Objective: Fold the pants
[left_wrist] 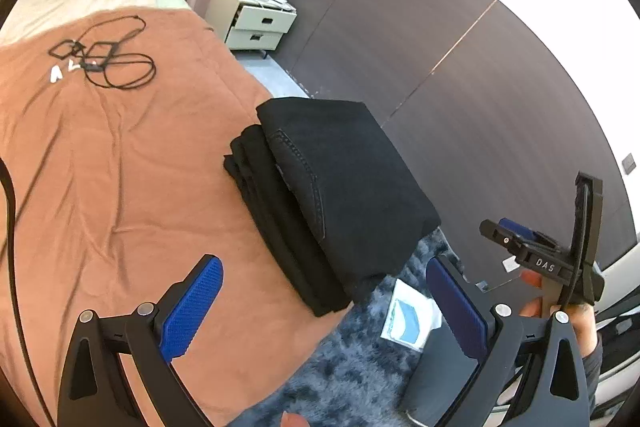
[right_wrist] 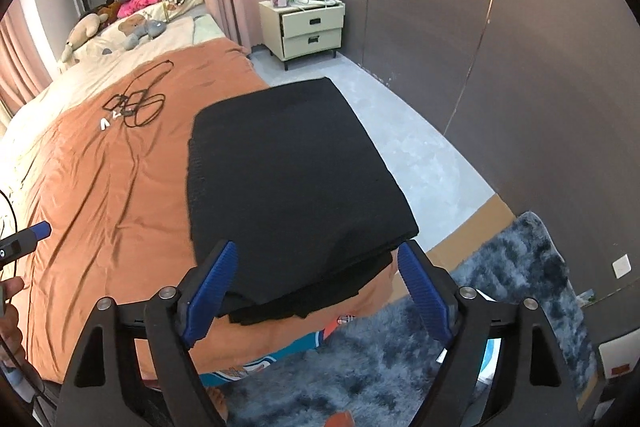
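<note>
Black pants (left_wrist: 340, 187): folded into a thick rectangular stack, matte heavy cloth, stitched seam along the top layer; centre of both views, lying at the corner of the bed on a rust-orange blanket (left_wrist: 100, 167), soft and creased.

Left gripper (left_wrist: 324, 311): blue ribbed pads spread wide at the frame's bottom, nothing between them, clear of the stack.

Right gripper (right_wrist: 316, 291): jaws wide, straddling the stack's near edge in the picture; contact not discernible.

Black cable (left_wrist: 108, 59): loose coils, upper left on the blanket.

Cream nightstand (right_wrist: 308, 27): two drawers, top of frame.

Shaggy grey-blue rug (right_wrist: 500, 287): lower right, partly cut off.
</note>
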A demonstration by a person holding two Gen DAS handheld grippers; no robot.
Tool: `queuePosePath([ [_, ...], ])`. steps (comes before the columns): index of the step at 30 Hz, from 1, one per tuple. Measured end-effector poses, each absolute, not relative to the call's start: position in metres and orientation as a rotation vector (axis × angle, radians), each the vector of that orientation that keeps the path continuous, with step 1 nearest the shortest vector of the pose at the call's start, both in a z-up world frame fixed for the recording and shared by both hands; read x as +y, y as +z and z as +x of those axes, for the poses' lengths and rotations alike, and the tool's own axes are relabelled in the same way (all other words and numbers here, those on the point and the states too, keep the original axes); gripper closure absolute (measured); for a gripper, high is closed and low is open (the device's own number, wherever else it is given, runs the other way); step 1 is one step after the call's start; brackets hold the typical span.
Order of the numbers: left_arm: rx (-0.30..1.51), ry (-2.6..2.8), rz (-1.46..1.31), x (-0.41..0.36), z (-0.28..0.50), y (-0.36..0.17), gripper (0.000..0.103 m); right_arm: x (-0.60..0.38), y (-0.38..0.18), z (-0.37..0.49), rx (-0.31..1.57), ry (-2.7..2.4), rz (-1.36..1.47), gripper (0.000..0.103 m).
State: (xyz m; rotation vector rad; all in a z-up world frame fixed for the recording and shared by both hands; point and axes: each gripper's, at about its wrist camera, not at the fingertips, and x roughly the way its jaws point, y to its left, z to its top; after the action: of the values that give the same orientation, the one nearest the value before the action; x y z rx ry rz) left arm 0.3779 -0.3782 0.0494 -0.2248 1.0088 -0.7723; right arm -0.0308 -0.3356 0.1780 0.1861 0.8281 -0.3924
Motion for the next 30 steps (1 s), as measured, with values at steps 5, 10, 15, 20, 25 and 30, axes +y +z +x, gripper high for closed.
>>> queuePosePath([
  [5, 0.961, -0.768, -0.18, -0.356, 0.352, 0.068, 0.0, -0.312, 0.19, -0.046, 0.81, -0.388, 0.16, 0.018],
  [10, 0.906, -0.751, -0.152, -0.331, 0.328, 0.084, 0.0, -0.29, 0.197, -0.062, 0.786, -0.384, 0.147, 0.015],
  [15, 0.849, -0.735, -0.147, -0.302, 0.303, 0.099, 0.001, -0.264, 0.204, -0.084, 0.753, -0.372, 0.128, 0.015],
  [20, 0.789, -0.72, -0.134, -0.275, 0.275, 0.113, 0.0, -0.238, 0.206, -0.107, 0.727, -0.354, 0.113, 0.015],
  [25, 0.739, -0.707, -0.125, -0.248, 0.246, 0.124, 0.0, -0.211, 0.206, -0.132, 0.698, -0.33, 0.103, 0.015],
  [30, 0.68, -0.678, -0.11, -0.215, 0.215, 0.134, 0.001, -0.193, 0.204, -0.153, 0.686, -0.306, 0.096, 0.015],
])
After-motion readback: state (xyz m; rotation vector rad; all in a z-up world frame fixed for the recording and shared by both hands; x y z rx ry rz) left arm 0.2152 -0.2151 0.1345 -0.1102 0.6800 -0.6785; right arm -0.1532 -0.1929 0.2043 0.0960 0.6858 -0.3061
